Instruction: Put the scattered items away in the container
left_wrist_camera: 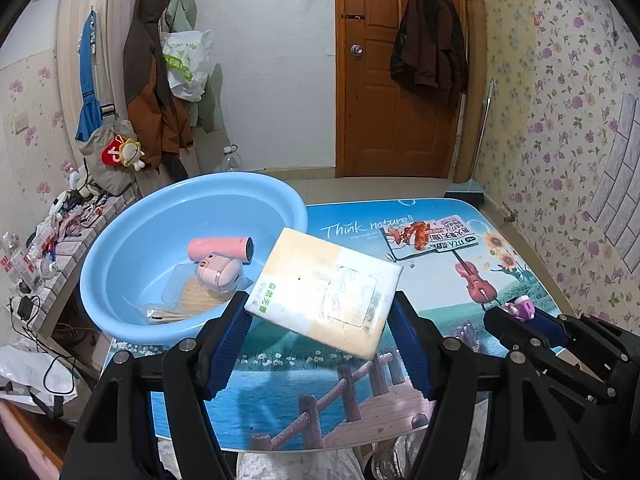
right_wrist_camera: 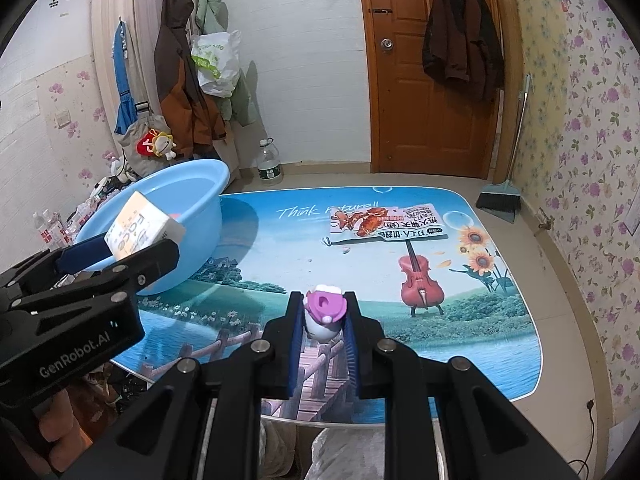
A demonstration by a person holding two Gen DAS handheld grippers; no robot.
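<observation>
My left gripper (left_wrist_camera: 320,312) is shut on a white and yellow tissue pack (left_wrist_camera: 324,288), held tilted above the table beside the blue basin (left_wrist_camera: 192,320). The same pack (right_wrist_camera: 138,226) shows in the right wrist view, hanging over the basin's (right_wrist_camera: 200,216) near rim. In the basin lie a pink cylinder (left_wrist_camera: 220,249), a pink case (left_wrist_camera: 219,276) and a packet of wooden sticks (left_wrist_camera: 192,300). My right gripper (right_wrist_camera: 324,312) is shut on a small white figurine with a purple cap (right_wrist_camera: 325,308), raised over the table. A snack packet (right_wrist_camera: 384,220) lies flat at the table's far side.
The low table (right_wrist_camera: 440,344) carries a printed landscape with a violin. Cluttered shelves (left_wrist_camera: 52,240) stand left of the basin. A water bottle (right_wrist_camera: 269,166), a broom (right_wrist_camera: 502,196) and a wooden door (right_wrist_camera: 432,80) are behind.
</observation>
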